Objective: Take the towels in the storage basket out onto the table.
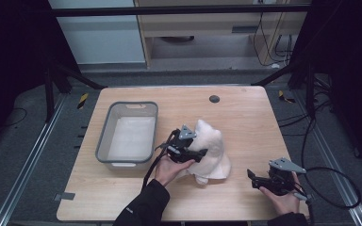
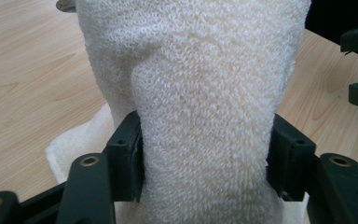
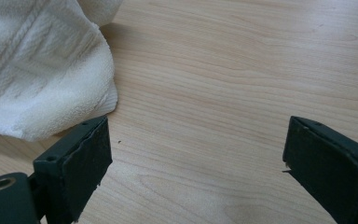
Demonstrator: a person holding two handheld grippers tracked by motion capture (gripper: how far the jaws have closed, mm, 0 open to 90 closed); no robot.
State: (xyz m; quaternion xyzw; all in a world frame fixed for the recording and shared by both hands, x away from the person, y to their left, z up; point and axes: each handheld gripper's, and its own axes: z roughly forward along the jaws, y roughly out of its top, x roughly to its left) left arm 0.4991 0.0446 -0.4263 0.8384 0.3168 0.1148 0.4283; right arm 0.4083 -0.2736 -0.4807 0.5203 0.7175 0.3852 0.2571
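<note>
Your left gripper (image 2: 205, 158) has a thick fold of the white terry-cloth towel (image 2: 200, 93) standing between its black jaws; both pads lie against the cloth, so it reads as a grip on the towel, though how hard they press is hard to make out. The fold hides the space between the jaws and most of the table behind it, and the towel's top is cut off by the frame's upper edge. In the high view this gripper (image 1: 199, 153) sits at the towel's (image 1: 212, 150) near-left flank, its fingertips buried in the cloth, and your left hand (image 1: 169, 169) holds it from below. Your right gripper (image 3: 196, 163) stands wide open with nothing between its pads, only bare light wooden table (image 3: 223, 84); the towel's hem (image 3: 37, 79) lies just beyond its left jaw, and whether it touches that jaw is unclear. From above, the same gripper (image 1: 250, 175) lies well to the right of the towel, pointing towards it. Farthest from both, left of the towel, the grey rectangular plastic basin (image 1: 104, 136) stands on the table (image 1: 245, 113), a pale lining in its bottom that you cannot identify.
</note>
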